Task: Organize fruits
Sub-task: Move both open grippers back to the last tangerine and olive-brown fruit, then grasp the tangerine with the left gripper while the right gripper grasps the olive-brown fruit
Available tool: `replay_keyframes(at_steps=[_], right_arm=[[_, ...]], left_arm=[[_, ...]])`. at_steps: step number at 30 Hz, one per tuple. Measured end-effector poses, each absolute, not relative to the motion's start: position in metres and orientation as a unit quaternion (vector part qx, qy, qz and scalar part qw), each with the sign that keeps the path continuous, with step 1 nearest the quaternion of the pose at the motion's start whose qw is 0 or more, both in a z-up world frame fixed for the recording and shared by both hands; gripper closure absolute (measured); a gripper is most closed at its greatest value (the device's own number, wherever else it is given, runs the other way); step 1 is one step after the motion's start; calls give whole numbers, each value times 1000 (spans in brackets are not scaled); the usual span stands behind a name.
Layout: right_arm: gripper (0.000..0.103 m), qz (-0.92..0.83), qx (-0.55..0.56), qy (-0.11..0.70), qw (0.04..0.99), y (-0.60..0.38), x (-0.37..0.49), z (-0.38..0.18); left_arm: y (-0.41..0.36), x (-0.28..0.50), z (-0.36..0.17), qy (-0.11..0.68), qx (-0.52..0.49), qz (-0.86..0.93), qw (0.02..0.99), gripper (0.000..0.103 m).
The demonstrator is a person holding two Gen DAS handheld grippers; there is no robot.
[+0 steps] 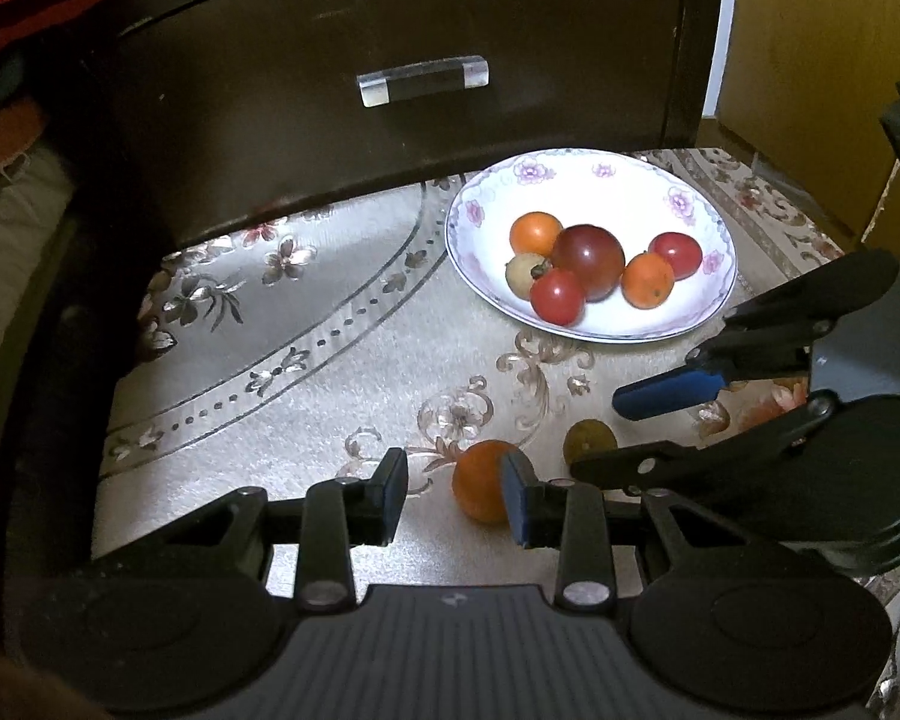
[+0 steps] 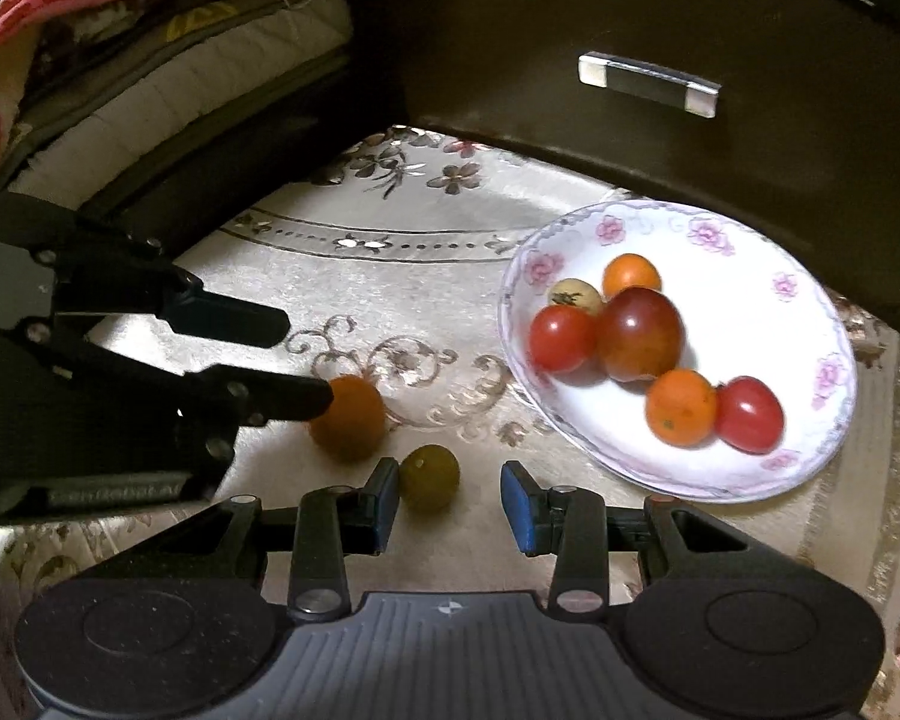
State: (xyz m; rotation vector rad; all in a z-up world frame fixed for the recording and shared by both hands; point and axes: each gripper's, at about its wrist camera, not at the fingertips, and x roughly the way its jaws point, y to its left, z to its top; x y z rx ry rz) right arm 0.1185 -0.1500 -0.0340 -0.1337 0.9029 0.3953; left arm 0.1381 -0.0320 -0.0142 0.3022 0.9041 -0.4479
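Note:
A white flowered bowl [image 1: 678, 204] [image 2: 750, 252] holds several tomatoes: red, orange, one dark purple [image 1: 588, 261] [image 2: 641, 333] and one pale. Two tomatoes lie loose on the tablecloth: an orange one [image 1: 480, 480] [image 2: 351, 417] and a green one [image 1: 588, 441] [image 2: 429, 477]. My left gripper [image 1: 455, 495] [image 2: 306, 360] is open, with the orange tomato just ahead, against its right finger. My right gripper [image 2: 450, 501] [image 1: 618, 435] is open, with the green tomato just ahead, by its left finger. Neither holds anything.
A dark wooden drawer front with a clear handle [image 1: 423, 79] [image 2: 648, 84] stands behind the bowl. Folded bedding [image 2: 120, 60] is piled at the left. The cream embroidered tablecloth [image 1: 306, 324] covers the table; its right edge [image 1: 810, 222] is near the bowl.

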Motion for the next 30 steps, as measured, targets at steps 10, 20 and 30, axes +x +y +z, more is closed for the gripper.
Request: replay_keyframes(at_steps=[10, 20, 30], right_arm=[[84, 190, -66, 438, 876, -148, 120, -39], [84, 150, -60, 452, 878, -171, 117, -34], [84, 139, -61, 454, 878, -176, 115, -35]], left_arm=[[-35, 142, -19, 433, 142, -227, 861, 61], [-45, 145, -25, 433, 136, -252, 855, 55], [-55, 149, -38, 444, 121, -258, 850, 55]])
